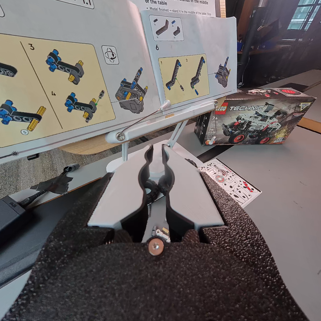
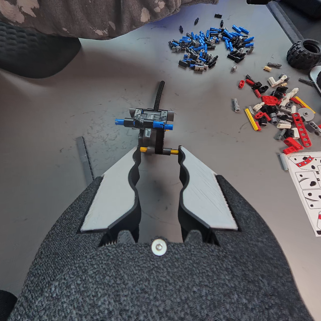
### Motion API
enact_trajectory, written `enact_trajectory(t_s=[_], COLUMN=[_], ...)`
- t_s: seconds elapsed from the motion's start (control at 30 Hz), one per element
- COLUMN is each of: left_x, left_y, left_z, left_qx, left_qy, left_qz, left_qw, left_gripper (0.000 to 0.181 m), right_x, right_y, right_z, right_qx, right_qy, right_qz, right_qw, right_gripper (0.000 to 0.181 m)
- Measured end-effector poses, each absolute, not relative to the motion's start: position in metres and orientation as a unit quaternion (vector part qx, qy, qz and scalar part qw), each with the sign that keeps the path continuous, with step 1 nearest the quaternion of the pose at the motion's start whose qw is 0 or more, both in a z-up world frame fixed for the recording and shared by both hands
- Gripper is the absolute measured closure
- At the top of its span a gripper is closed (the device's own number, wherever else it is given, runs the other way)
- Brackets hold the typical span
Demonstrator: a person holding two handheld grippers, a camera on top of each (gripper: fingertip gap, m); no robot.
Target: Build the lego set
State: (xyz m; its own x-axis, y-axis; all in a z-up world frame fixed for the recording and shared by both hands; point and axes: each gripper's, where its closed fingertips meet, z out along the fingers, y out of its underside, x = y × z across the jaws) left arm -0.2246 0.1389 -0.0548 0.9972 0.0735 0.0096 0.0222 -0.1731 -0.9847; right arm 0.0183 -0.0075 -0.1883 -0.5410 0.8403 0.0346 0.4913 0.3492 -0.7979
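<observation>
A partly built lego assembly (image 2: 151, 121) of black and grey parts with blue pins, a yellow axle and a black ribbed hose shows in the right wrist view. My right gripper (image 2: 158, 150) has its jaws wide, with one fingertip against each end of the yellow axle, holding the assembly over the grey table (image 2: 52, 121). My left gripper (image 1: 157, 147) is nearly closed and empty, raised in front of the open instruction booklet (image 1: 104, 69) on its white stand. Black tyres (image 1: 152, 189) show through the gap below its fingers.
A pile of blue and black pins (image 2: 212, 46), a pile of red, white and grey parts (image 2: 281, 111) and a black tyre (image 2: 304, 53) lie to the right. A grey beam (image 2: 85, 156) lies at left. The sticker sheet (image 1: 229, 182) and the set's box (image 1: 251, 118) lie beyond. About 30 cm separates my left fingertips from my right.
</observation>
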Motion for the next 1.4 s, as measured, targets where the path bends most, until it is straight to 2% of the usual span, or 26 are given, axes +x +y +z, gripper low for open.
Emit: enact_trajectory(t_s=[0.57,0.6,0.67,0.93,1.17,1.4], left_x=[-0.232,-0.233,-0.235,-0.241,-0.252,-0.260], left_y=[0.149,0.151,0.155,0.167,0.175,0.180], left_z=[-0.035,-0.032,-0.026,-0.013,-0.013,-0.019], left_qx=[-0.745,-0.743,-0.740,-0.729,-0.726,-0.731], left_qy=[-0.038,-0.037,-0.038,-0.048,-0.057,-0.064], left_qz=[0.030,0.033,0.037,0.055,0.072,0.085], left_qw=[0.665,0.667,0.671,0.681,0.682,0.674], left_gripper=[0.171,0.171,0.171,0.174,0.176,0.174], right_x=[0.021,0.021,0.022,0.020,0.013,0.012], right_y=[-0.010,-0.010,-0.011,0.011,0.050,0.045], right_z=[-0.195,-0.195,-0.191,-0.149,-0.126,-0.135], right_qx=[-0.428,-0.427,-0.426,-0.435,-0.462,-0.460], right_qy=[-0.786,-0.785,-0.781,-0.707,-0.629,-0.644], right_qz=[0.395,0.398,0.409,0.499,0.535,0.524], right_qw=[0.208,0.207,0.205,0.248,0.325,0.315], right_gripper=[0.138,0.135,0.116,0.107,0.129,0.130])
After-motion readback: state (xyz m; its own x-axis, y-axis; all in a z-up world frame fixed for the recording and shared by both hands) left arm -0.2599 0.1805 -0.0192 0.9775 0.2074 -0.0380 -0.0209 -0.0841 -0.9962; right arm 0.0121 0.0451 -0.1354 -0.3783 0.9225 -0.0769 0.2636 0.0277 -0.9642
